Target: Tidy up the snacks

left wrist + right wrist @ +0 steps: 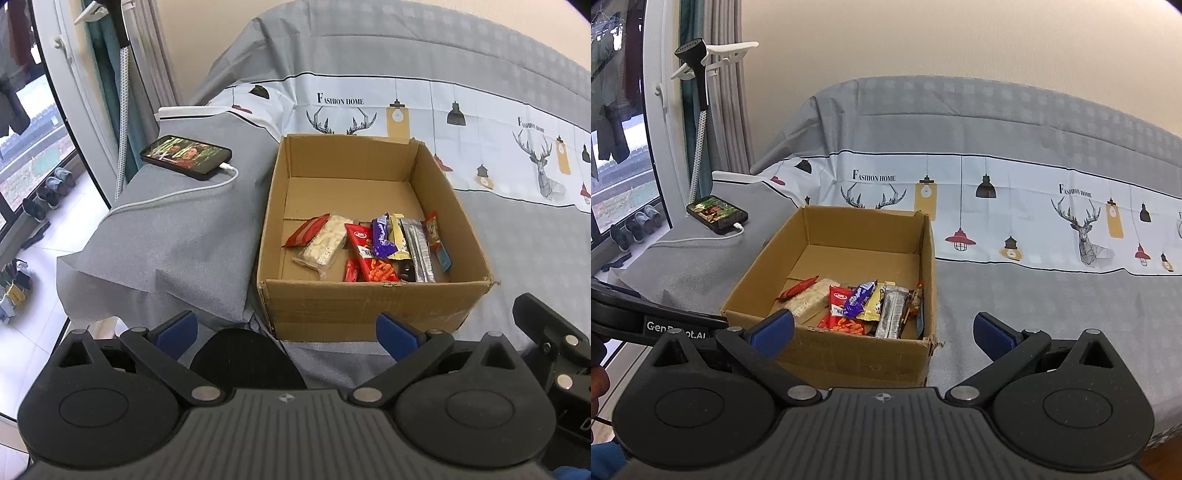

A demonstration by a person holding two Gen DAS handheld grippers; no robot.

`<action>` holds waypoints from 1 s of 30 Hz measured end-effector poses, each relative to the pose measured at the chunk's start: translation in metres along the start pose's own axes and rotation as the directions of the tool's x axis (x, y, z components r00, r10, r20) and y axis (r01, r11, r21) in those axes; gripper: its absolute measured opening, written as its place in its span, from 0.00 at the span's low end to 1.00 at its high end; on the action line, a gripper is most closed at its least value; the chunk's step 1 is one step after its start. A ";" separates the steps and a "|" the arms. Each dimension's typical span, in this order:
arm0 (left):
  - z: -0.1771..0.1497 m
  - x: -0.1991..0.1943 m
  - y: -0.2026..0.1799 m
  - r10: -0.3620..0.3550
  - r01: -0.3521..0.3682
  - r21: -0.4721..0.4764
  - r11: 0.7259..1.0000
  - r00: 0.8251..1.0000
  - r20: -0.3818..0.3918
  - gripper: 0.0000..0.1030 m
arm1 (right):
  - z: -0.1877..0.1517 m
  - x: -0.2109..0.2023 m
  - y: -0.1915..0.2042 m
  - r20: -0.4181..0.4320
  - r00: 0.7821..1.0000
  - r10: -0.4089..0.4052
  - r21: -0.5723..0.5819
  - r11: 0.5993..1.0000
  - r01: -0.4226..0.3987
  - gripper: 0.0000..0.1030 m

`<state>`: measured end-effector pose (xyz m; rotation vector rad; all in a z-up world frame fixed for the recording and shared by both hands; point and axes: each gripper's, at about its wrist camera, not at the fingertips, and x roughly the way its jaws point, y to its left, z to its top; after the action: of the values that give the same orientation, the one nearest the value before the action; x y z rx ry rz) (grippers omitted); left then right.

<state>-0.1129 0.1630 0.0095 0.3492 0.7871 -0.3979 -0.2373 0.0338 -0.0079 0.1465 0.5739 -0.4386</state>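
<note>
Left wrist view: the left gripper [286, 332] is hovering with its blue-padded jaws spread wide and gripping nothing. The cardboard box [369, 306] is sitting on the grey bed cover [535, 236] just beyond the fingertips, its near wall lying between the two pads and slightly toward the right one. The snacks [373, 245] are lying loose in the near part of the box floor: a red packet [306, 230] and a pale clear-wrapped bar [323, 245] toward the box's left, a purple wrapper [382, 236] and a silver bar [419, 247] toward its right. A phone [186, 157] with a white cable [177, 192] is resting left of the box.

Right wrist view: the right gripper [884, 332] is likewise hanging with jaws parted and empty. The box [857, 354] is standing just ahead, its near wall between the pads and nearer the left one, the snacks [857, 304] clustering against that wall. The phone [716, 214] is lying beyond the box's left wall.
</note>
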 end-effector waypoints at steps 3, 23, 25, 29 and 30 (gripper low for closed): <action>0.000 -0.001 0.000 -0.001 0.001 0.001 1.000 1.000 0.000 1.00 | 0.000 0.000 0.000 -0.001 1.000 0.001 0.001 1.000 -0.001 0.99; -0.002 -0.001 0.000 0.002 -0.002 0.002 1.000 1.000 -0.002 1.00 | -0.001 0.001 0.001 -0.010 1.000 0.000 0.006 1.000 0.000 0.99; -0.003 -0.001 -0.001 0.003 -0.003 0.002 1.000 1.000 -0.002 1.00 | -0.001 0.002 0.000 -0.011 1.000 0.001 0.006 1.000 -0.001 0.99; -0.003 0.000 -0.001 0.002 -0.002 0.004 1.000 1.000 -0.004 1.00 | -0.001 0.002 0.000 -0.011 1.000 0.001 0.006 1.000 -0.001 0.99; -0.003 0.000 -0.001 0.002 -0.002 0.005 1.000 1.000 -0.005 1.00 | -0.001 0.002 0.000 -0.011 1.000 0.001 0.006 1.000 -0.001 0.99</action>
<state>-0.1147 0.1636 0.0074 0.3559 0.7902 -0.3970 -0.2366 0.0336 -0.0097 0.1553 0.5833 -0.4391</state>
